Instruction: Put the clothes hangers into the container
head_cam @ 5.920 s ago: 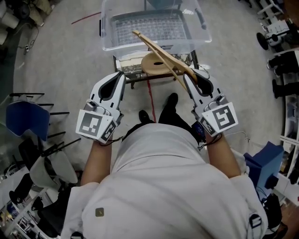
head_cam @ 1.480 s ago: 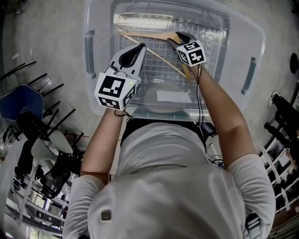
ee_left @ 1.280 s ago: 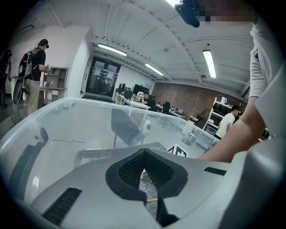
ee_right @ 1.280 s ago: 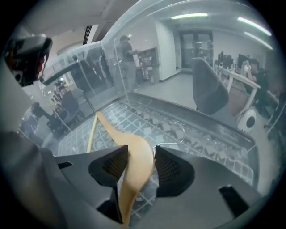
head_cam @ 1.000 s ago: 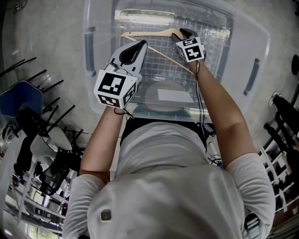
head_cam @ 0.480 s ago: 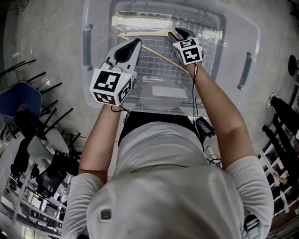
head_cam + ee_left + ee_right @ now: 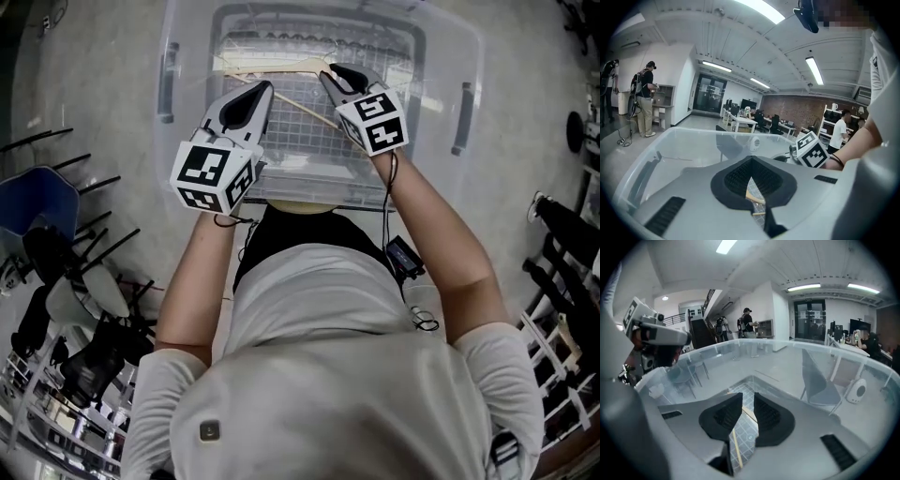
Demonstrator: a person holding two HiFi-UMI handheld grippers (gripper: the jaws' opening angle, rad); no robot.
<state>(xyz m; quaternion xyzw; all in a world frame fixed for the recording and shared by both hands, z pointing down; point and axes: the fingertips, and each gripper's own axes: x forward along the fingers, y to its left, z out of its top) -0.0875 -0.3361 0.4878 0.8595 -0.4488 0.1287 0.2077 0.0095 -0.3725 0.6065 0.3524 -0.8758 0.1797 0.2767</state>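
Observation:
A wooden clothes hanger (image 7: pixel 274 67) lies flat on the gridded floor of the clear plastic container (image 7: pixel 170 67). My right gripper (image 7: pixel 331 75) hovers inside the container just above the hanger's sloping arm. Its jaws are closing, with a narrow gap and nothing between the pads; the hanger (image 7: pixel 735 446) shows on the floor below that gap. My left gripper (image 7: pixel 260 90) is shut and empty over the container's near left part. Through the slit under its pads I glimpse the hanger (image 7: pixel 755 198). The right gripper's marker cube (image 7: pixel 811 151) shows beside it.
The container sits on a low stand with a round beige top (image 7: pixel 300 204). A blue chair (image 7: pixel 42 208) and black chair legs stand at the left, dark racks (image 7: pixel 562 253) at the right. People (image 7: pixel 645 105) stand in the room beyond the container's wall (image 7: pixel 764 352).
Both grippers have drawn back toward the container's near wall. The right gripper's jaws have narrowed, away from the hanger's hook. The hanger stays on the container floor.

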